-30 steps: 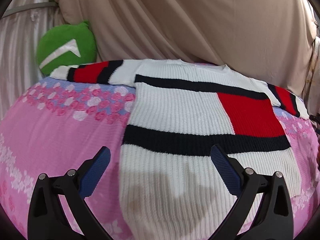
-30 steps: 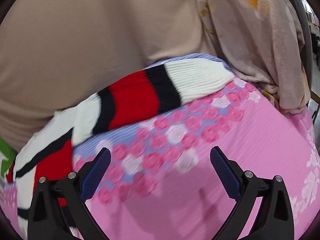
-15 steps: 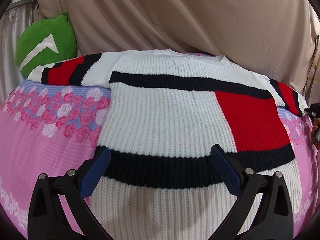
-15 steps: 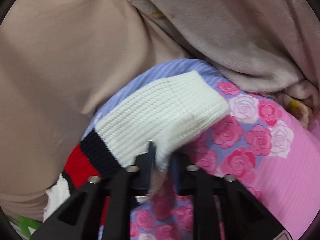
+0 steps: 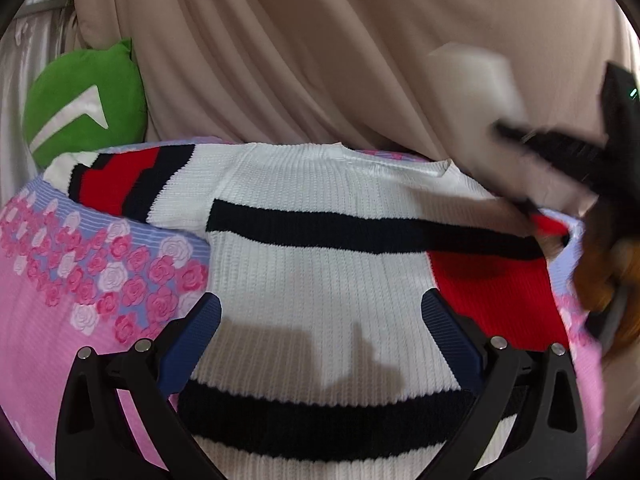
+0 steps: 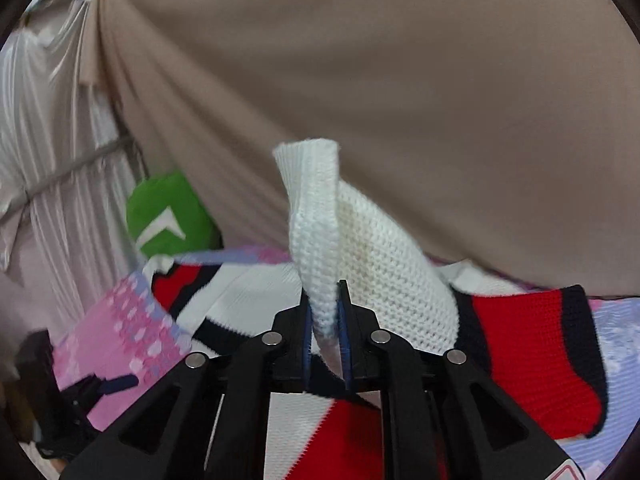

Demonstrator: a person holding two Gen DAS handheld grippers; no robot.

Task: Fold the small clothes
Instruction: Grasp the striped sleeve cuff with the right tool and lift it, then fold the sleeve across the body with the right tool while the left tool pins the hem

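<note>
A white knit sweater [image 5: 320, 280] with black stripes and red blocks lies flat on the pink rose bedspread [image 5: 72, 320]. My left gripper [image 5: 320, 336] is open and empty, hovering over the sweater's middle. My right gripper [image 6: 326, 332] is shut on the white cuff [image 6: 316, 240] of the sweater's right sleeve and holds it lifted above the body; the red and black part of the sleeve [image 6: 532, 360] trails to the right. In the left wrist view the right gripper [image 5: 560, 168] shows blurred at the far right with the raised cuff [image 5: 476, 76].
A green cushion [image 5: 84, 100] sits at the back left by the left sleeve [image 5: 120, 184]. A beige sheet [image 5: 320, 48] hangs behind the bed. White curtains [image 6: 48, 160] are at the left. The left gripper [image 6: 96, 392] shows at the lower left of the right wrist view.
My right gripper has lifted the pinched cuff off the bedspread and swung it leftward over the sweater. My left gripper has moved a little further up the sweater, still open.
</note>
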